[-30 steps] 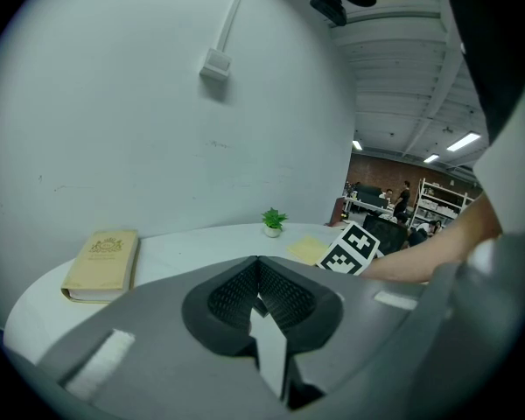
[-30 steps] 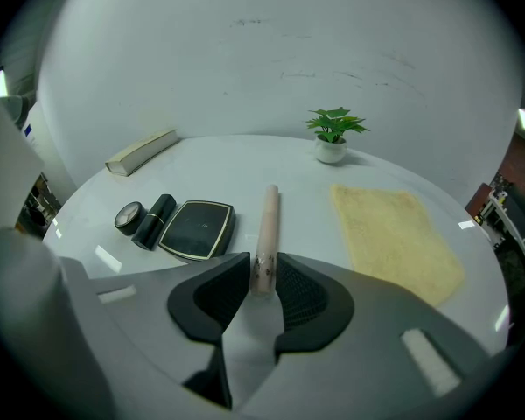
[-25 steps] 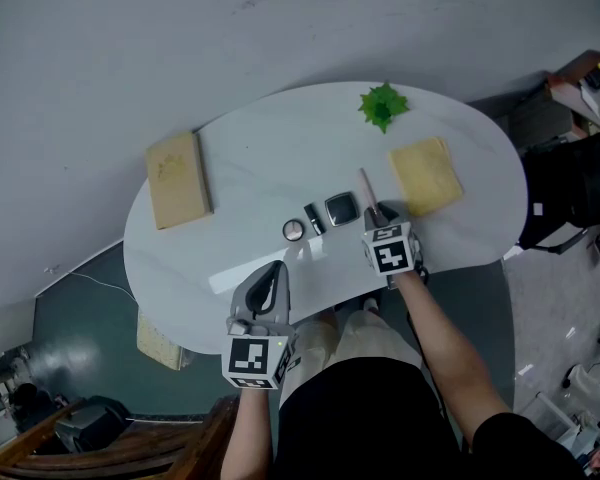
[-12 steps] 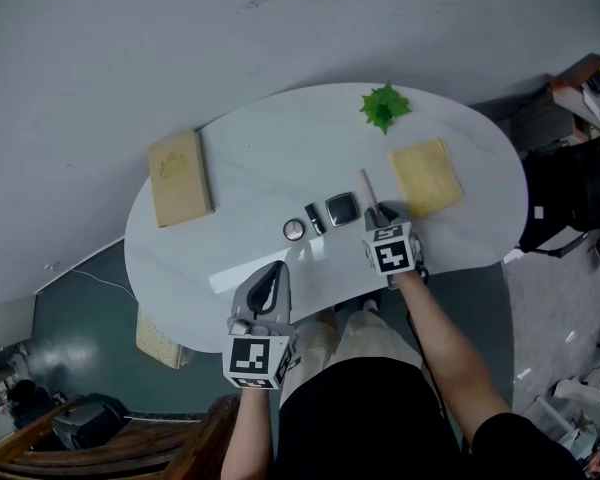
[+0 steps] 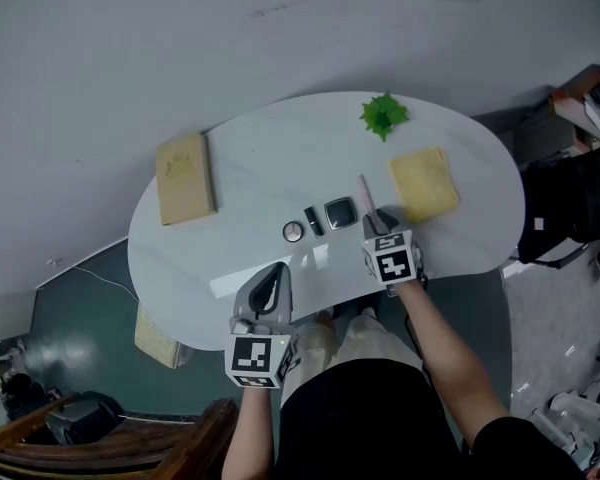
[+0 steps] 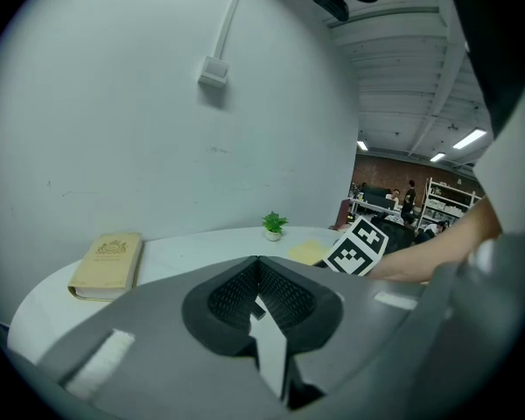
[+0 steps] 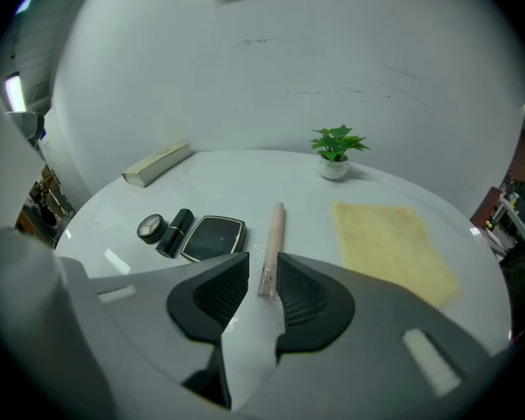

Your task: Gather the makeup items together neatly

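**Makeup lined up mid-table, right tongs straddling the stick**

On the white oval table the makeup sits in a short row near the middle of the head view. From left to right there is a small round pot, a black lipstick tube and a dark square compact. Just right of them lies a slim pink stick, pointing away toward the far edge.

The right gripper tilts down over the stick's near end. Its jaws stand a little apart with that end between them, and a sliver of table shows beside the left pad, so nothing is clamped.

The left gripper hangs at the table's near edge, lower left of centre, with its jaws closed together on nothing.

A yellow cloth lies to the right, a tan book to the left and a little green plant at the top.
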A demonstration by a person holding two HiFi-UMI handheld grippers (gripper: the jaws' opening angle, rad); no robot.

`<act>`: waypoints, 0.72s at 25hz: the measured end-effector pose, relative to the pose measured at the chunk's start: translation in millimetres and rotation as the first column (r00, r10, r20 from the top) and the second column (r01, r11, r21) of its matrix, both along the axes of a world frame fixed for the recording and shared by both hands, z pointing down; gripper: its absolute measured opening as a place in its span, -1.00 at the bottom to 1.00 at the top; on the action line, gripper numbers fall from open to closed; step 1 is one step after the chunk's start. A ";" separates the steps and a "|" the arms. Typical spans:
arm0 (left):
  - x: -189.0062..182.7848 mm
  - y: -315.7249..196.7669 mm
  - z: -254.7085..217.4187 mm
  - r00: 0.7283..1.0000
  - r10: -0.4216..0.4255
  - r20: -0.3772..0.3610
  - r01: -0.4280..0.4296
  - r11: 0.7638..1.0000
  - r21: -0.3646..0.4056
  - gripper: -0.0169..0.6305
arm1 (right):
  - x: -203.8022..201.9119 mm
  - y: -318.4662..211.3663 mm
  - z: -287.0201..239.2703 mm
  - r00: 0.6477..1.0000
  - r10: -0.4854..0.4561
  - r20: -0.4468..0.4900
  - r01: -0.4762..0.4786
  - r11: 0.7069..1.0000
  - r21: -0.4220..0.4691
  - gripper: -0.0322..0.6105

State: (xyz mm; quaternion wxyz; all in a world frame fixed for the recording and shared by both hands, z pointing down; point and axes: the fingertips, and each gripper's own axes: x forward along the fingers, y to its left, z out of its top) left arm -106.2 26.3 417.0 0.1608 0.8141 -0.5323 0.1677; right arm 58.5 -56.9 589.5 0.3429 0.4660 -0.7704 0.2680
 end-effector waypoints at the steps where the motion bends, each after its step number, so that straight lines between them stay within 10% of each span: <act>1: 2.2 1.4 -1.0 1.000 -0.003 -0.001 0.003 1.000 0.004 -0.95 | 0.0 1.2 -3.5 1.000 -0.007 0.002 0.007 1.000 0.007 -0.64; 18: 43.1 15.6 -30.7 0.996 -0.086 -0.020 0.087 0.990 0.114 -0.95 | 23.3 27.9 -83.7 0.987 -0.158 0.035 0.151 0.976 0.160 -0.64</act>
